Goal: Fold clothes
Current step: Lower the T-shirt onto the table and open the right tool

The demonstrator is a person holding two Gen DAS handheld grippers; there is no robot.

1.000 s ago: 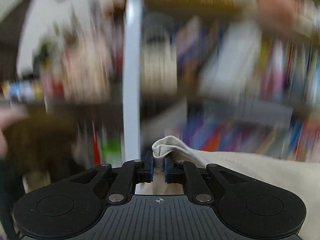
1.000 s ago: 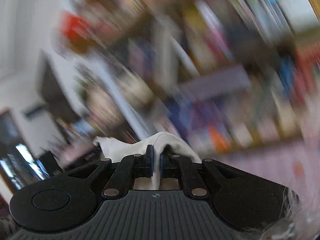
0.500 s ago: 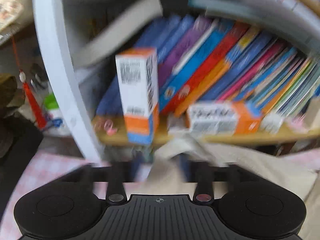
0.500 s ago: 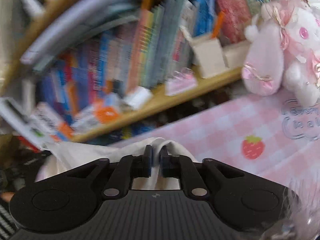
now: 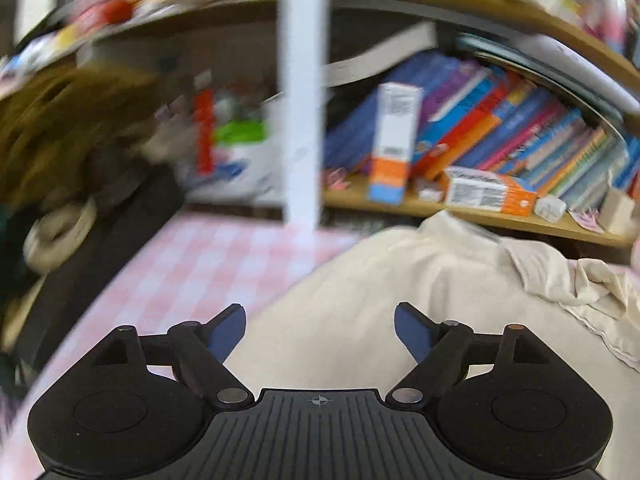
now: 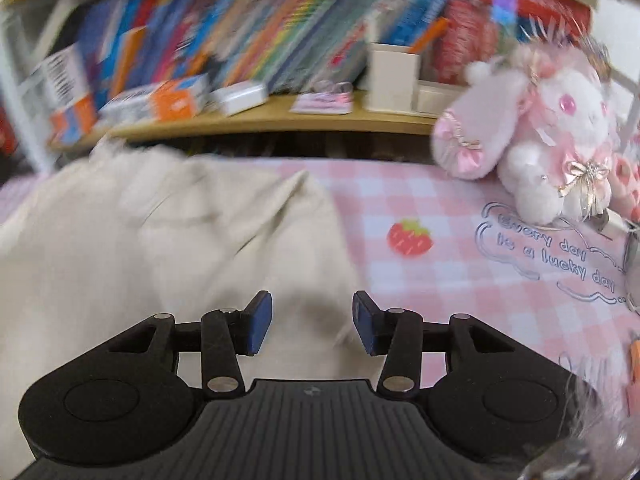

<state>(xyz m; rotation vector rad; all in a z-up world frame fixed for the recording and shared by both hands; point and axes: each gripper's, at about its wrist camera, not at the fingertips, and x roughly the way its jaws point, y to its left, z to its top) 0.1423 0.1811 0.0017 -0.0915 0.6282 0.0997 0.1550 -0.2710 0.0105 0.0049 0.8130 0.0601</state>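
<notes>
Cream garment (image 5: 400,288) (crumpled) beneath both opening grippers, left gripper (image 5: 320,330) wider.

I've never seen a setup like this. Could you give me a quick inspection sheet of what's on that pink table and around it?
Surface: pink checked tablecloth with a strawberry print.
Job's things: cream garment lying loosely spread on the cloth, one edge rumpled.
Clutter: pink plush bunny standing at the far corner of the cloth.
Grippers: left gripper with jaws opening over the garment, nothing pinched; right gripper also opening, its fingers clear of the fabric.
Cables: nothing seen.
Surroundings: wooden bookshelf with colourful books and small boxes.
</notes>
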